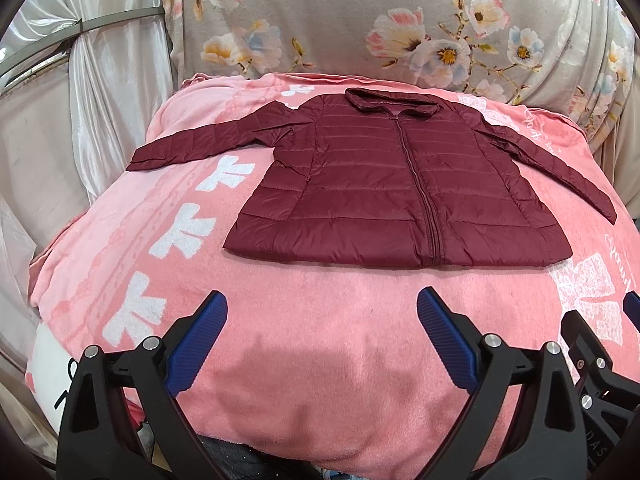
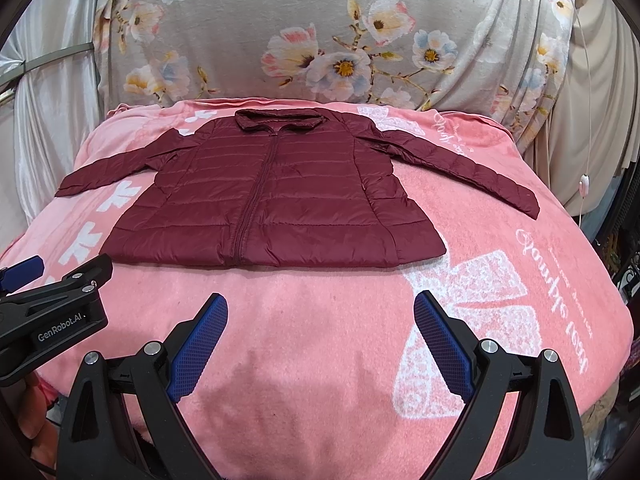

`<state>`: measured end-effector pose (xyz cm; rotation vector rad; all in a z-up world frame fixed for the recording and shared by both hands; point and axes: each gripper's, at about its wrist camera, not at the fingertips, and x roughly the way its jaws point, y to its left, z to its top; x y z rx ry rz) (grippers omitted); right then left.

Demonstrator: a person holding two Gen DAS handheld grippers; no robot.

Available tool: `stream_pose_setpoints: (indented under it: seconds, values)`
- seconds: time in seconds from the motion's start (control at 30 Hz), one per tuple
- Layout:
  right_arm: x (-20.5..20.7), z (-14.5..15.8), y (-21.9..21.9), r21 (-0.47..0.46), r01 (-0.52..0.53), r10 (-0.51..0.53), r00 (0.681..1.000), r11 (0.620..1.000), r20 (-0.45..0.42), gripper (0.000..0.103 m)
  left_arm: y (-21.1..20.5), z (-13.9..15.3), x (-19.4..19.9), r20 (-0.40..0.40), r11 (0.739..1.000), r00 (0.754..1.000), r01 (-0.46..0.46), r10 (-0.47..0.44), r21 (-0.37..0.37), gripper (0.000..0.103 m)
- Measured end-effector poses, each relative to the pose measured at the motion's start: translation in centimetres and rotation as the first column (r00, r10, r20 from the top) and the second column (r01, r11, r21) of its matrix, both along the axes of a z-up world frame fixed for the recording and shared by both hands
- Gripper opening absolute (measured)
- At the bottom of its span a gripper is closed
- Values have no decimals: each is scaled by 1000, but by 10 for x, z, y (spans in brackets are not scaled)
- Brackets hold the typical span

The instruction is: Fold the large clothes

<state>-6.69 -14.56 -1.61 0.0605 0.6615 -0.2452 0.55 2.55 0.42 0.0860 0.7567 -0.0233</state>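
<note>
Maroon jacket [image 1: 384,184] flat, seemingly zipped

A home; pink blanket [image 1: 320,320]; floral drape [image 1: 360,20] behind.

Jacket [image 1: 384,184]: quilted maroon cloth, slight sheen. Blanket [image 1: 320,320] under it: fuzzy matt pink fleece. Floral sheet [image 1: 360,20], upper frame: smooth cloth. Curtain [image 1: 100,80], upper left: glossy satin. Left gripper [image 1: 322,304]: matt black plastic, ribbed blue pads, shiny metal pins.

Left gripper [image 1: 322,316] and right gripper [image 2: 321,316] — both spread wide, side by side.
</note>
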Motion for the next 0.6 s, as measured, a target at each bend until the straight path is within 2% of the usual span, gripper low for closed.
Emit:
stream_pose_setpoints:
  seconds: [0.6]
  values:
    - [1,-1,-1,0,0,0,1000,1000,-2,92,2,-2,0,-3,1000,1000,0,0,0,94]
